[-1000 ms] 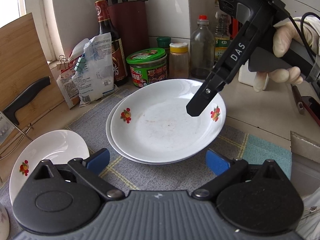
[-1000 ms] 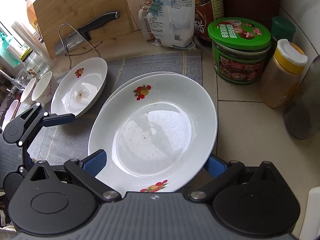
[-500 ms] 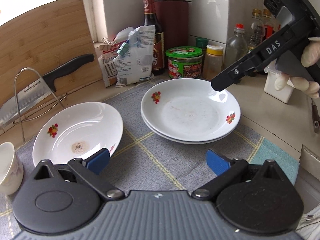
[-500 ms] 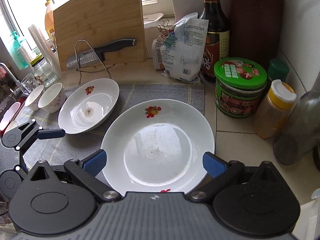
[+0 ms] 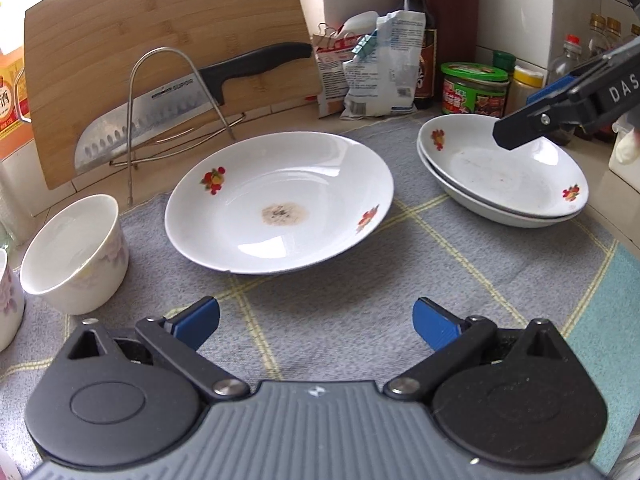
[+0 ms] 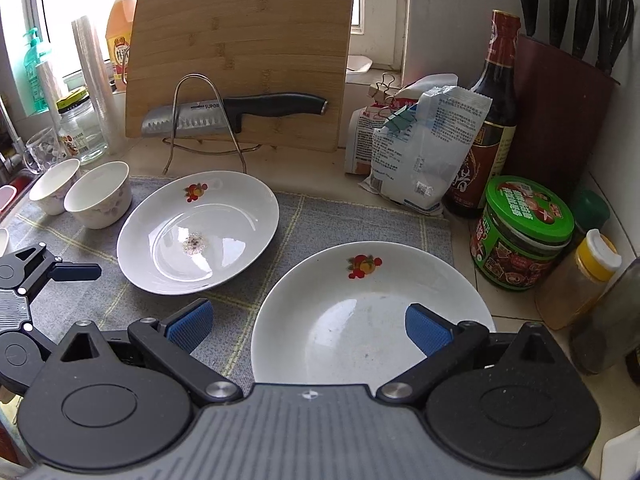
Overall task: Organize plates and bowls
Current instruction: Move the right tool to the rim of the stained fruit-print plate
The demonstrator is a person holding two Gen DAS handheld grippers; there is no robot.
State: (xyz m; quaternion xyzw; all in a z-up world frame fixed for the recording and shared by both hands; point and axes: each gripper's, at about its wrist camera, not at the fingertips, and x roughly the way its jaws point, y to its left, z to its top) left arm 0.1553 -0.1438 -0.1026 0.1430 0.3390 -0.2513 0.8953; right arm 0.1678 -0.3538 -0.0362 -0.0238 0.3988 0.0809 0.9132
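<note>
Two white plates with fruit prints lie stacked (image 5: 500, 176) at the mat's right end; the top one (image 6: 372, 312) fills the right wrist view. A single plate (image 5: 280, 200) (image 6: 200, 232) with a brown stain lies mid-mat. White bowls (image 5: 76, 252) (image 6: 98, 194) stand to its left. My left gripper (image 5: 316, 320) is open above the mat in front of the single plate. My right gripper (image 6: 308, 328) is open, raised over the stack's near edge, its dark finger (image 5: 532, 128) showing above the stack.
A grey checked mat (image 5: 360, 280) covers the counter. A bamboo cutting board (image 6: 240, 52) with a knife (image 6: 236, 114) on a wire rack stands behind. Bags (image 6: 416, 148), a sauce bottle (image 6: 490, 120), a green-lidded jar (image 6: 520, 236), a spice jar (image 6: 580, 280) and a knife block (image 6: 560, 100) crowd the back right.
My left gripper swung left from the stack toward the single plate and bowls. My right gripper let go of the top plate and pulled back and up from the stack.
</note>
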